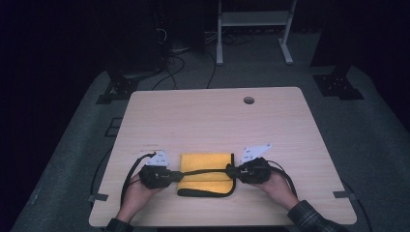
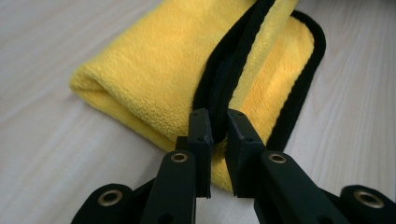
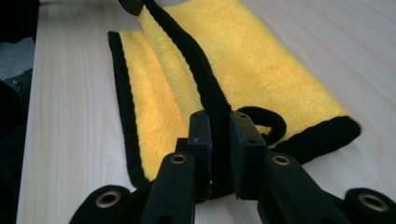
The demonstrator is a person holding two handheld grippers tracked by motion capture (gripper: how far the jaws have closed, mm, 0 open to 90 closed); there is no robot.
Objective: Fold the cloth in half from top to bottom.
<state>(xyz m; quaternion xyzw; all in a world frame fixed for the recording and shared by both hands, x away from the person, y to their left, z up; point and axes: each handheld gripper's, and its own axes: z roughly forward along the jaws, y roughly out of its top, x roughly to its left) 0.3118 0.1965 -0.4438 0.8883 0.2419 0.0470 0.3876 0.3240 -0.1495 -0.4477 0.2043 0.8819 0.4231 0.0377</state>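
High view: two forearms are seen coming in from the bottom edge, one sleeve (image 1: pixel 309 217) in plaid. The left tool (image 1: pixel 178 176) and the right tool (image 1: pixel 230 170) are held low over the near part of the desk (image 1: pixel 208 116), jaws pointed toward each other. Between them a folded yellow cloth (image 1: pixel 205 162) with a black hem is laid flat on the desk, and its upper hem is stretched as a dark line from one tool to the other.

Left tool view: the left tool (image 2: pixel 219 120) is seen closed on the black hem (image 2: pixel 229 70), which is pinched between the two pads and lifted off the folded layers beneath.

Right tool view: the right tool (image 3: pixel 219 122) is likewise closed on the hem (image 3: pixel 205 79), with a small black loop (image 3: pixel 266 122) lying just beside the jaws.

Farther off, a round hole (image 1: pixel 249 100) is set near the far edge of the desk. Beyond it, cables (image 1: pixel 174 63) are spread on the grey floor, and a white frame (image 1: pixel 254 29) is stood there.
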